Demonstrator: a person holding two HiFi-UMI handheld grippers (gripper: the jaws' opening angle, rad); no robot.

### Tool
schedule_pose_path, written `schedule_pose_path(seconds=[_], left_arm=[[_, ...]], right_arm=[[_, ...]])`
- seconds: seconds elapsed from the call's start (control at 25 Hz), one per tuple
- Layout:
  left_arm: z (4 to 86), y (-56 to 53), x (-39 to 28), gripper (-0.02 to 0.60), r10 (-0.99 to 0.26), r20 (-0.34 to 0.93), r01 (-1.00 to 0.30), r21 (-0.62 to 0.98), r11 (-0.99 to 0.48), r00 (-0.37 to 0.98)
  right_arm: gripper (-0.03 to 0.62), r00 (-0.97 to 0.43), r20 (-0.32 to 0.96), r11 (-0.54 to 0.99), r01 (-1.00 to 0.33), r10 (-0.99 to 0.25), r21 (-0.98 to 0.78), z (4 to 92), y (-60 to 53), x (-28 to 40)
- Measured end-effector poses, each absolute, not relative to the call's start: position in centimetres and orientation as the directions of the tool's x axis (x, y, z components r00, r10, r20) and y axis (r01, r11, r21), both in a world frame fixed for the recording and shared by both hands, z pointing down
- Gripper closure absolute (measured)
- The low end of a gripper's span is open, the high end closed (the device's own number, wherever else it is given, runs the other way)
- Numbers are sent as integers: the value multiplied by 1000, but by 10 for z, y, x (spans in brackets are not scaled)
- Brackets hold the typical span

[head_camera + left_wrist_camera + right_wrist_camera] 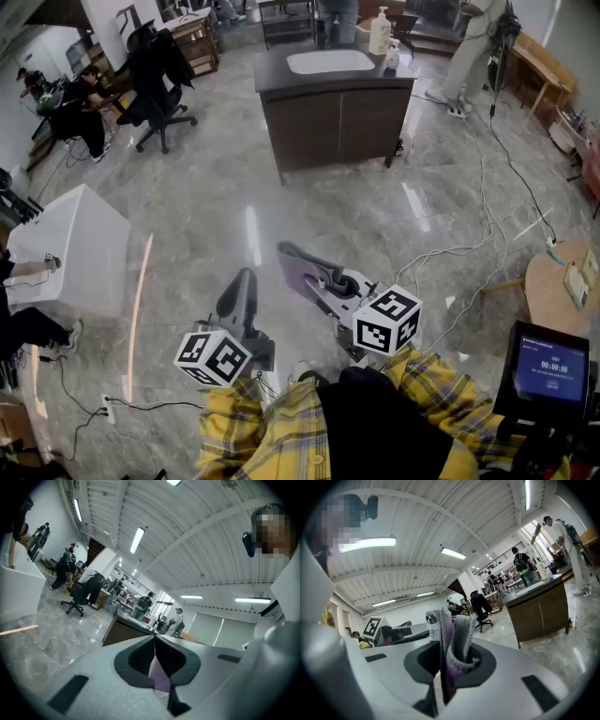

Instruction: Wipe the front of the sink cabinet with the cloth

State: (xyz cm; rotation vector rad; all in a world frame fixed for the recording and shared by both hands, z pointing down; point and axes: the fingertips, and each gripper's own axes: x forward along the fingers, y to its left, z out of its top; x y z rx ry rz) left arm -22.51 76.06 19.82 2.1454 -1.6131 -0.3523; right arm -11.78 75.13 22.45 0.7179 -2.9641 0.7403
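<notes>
Cloth (457,634), lilac and grey, stands folded and pinched between the jaws of the right gripper (454,654). In the head view the same cloth (298,267) trails off the right gripper (325,278) toward eleven o'clock, hanging above the marble floor (216,187). The left gripper (244,281) is just beside it at nine o'clock, pointing toward twelve and not touching the cloth. In its own view the left gripper (154,641) has its jaw tips pressed together. A lilac sliver shows in the gap lower down, but I cannot tell what it is.

The sink cabinet (333,117) stands well apart from both grippers at twelve o'clock, its dark doors closed. Its white basin (330,62) is set in the top, and a soap bottle (379,33) stands at the basin's two o'clock. The cabinet also shows in the right gripper view (539,609) at two o'clock.

A black office chair (155,80) is at ten o'clock, a white box (80,248) at nine, and a small blue screen (553,361) at four.
</notes>
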Motion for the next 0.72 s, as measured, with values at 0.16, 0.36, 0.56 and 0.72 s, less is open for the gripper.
schedule_pose_path(seconds=[0.16,0.36,0.56,0.72], left_arm=[[199,759,-224,575,-952,58,-846,479,-236,299],[199,759,-227,575,-951,63,-844,480,-238,304],[191,755,-238,575,-945,73,-846,471,-250,319],[187,754,-251,575,-945,71,-844,475,-249,318]], right_arm=[[551,-894,113,786,-436,-433,-438,224,750,-119],[551,-899,111,796,-428,-424,-427,220,752,-126],[551,-901,112,797,-425,-420,-429,214,751,-139],[551,-901,118,796,-426,-418,-429,211,750,-150]])
